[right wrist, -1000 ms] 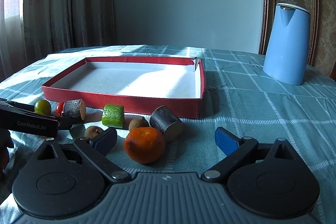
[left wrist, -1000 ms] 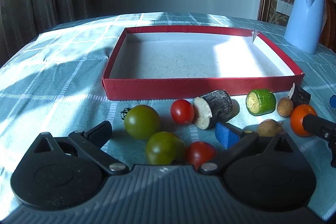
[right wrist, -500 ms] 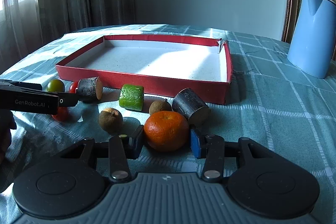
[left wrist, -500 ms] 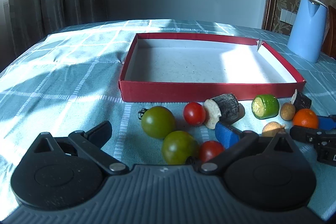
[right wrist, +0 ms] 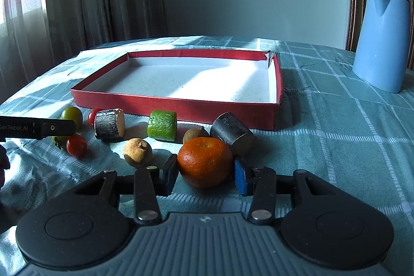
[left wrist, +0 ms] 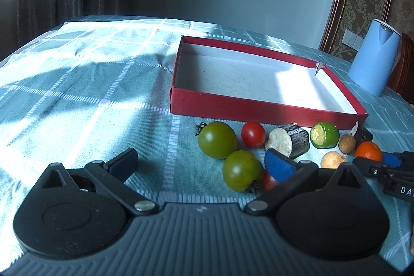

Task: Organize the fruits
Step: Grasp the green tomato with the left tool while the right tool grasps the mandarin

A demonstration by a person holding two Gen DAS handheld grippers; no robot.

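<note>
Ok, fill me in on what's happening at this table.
A person is sorting fruit with two handheld grippers. The right gripper brackets the orange, fingers close on either side, though a firm grip can't be confirmed. The left gripper is open above the green tomatoes. The red tray has nothing in it; all the produce lies on the tablecloth.

A red box with a white inside sits on teal checked cloth near an orange mandarin.
</note>
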